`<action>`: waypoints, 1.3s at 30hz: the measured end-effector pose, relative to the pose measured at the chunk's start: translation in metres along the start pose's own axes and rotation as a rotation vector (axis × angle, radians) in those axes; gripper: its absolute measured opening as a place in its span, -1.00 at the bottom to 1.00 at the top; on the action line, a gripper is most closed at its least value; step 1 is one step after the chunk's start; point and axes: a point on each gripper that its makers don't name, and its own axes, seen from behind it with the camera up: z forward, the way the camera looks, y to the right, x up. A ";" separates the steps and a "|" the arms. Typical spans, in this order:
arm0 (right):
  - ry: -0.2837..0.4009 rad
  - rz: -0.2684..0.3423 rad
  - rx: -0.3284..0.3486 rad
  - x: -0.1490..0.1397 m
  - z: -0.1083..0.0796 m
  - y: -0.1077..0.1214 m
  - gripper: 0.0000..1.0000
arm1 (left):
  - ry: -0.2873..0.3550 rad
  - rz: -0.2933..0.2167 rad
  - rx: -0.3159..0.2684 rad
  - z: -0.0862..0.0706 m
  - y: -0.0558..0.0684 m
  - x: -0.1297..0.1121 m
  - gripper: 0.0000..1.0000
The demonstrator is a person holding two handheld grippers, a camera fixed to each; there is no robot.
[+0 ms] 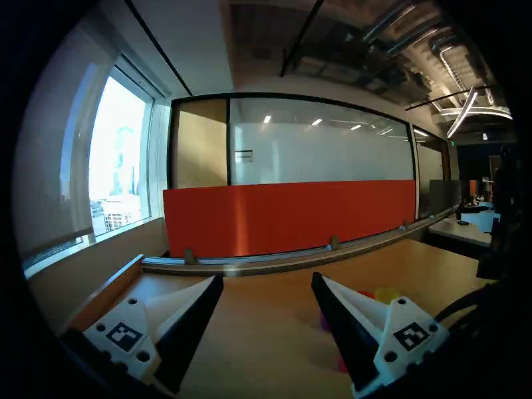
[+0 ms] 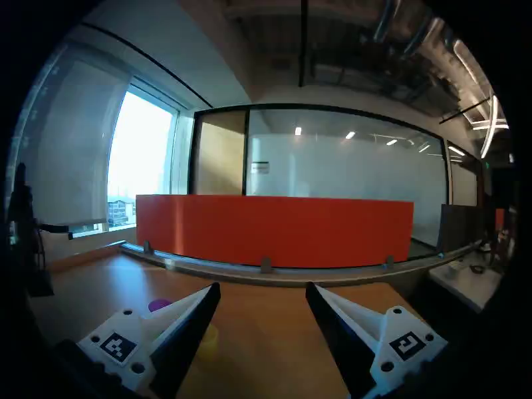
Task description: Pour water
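Right tool open over a wooden tabletop

The right tool (image 2: 263, 286) hovers with its two white and black fingers (image 2: 166, 332) spread wide and nothing between them, above the bare brown tabletop (image 2: 266, 359). A small purple thing (image 2: 159, 304) peeks out behind the left finger, and a yellow thing (image 2: 210, 336) lies just beside that finger's inner edge. An orange divider panel (image 2: 272, 229) stands along the far edge, with a bright window (image 2: 139, 159) to its left.
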 end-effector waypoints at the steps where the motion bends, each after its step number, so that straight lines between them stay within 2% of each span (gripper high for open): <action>1: 0.004 0.002 0.006 0.004 0.000 -0.001 0.99 | -0.001 0.001 -0.005 0.000 0.001 0.004 0.97; 5: 0.013 0.017 0.027 0.010 -0.001 -0.006 0.99 | -0.006 0.000 -0.025 0.002 0.003 0.010 0.97; 11: -0.011 0.017 0.088 0.006 -0.001 -0.017 0.98 | -0.024 0.004 -0.078 0.006 0.013 0.011 0.97; 15: -0.006 0.004 0.155 0.012 -0.005 -0.031 0.99 | -0.004 -0.008 -0.124 0.006 0.020 0.019 0.97; 20: 0.003 -0.003 0.250 0.021 -0.011 -0.049 0.99 | -0.010 -0.009 -0.180 0.004 0.026 0.024 0.97; 26: 0.001 -0.018 0.369 0.028 -0.021 -0.074 0.99 | -0.018 0.024 -0.294 -0.004 0.047 0.026 0.97; 29: 0.003 -0.004 0.437 0.032 -0.027 -0.088 0.99 | -0.013 0.027 -0.358 -0.008 0.059 0.028 0.97; 34: 0.007 0.013 0.539 0.039 -0.038 -0.108 0.99 | 0.003 -0.012 -0.437 -0.016 0.073 0.033 0.97; 39: 0.005 0.000 0.580 0.041 -0.042 -0.117 0.99 | -0.005 -0.039 -0.479 -0.019 0.078 0.033 0.97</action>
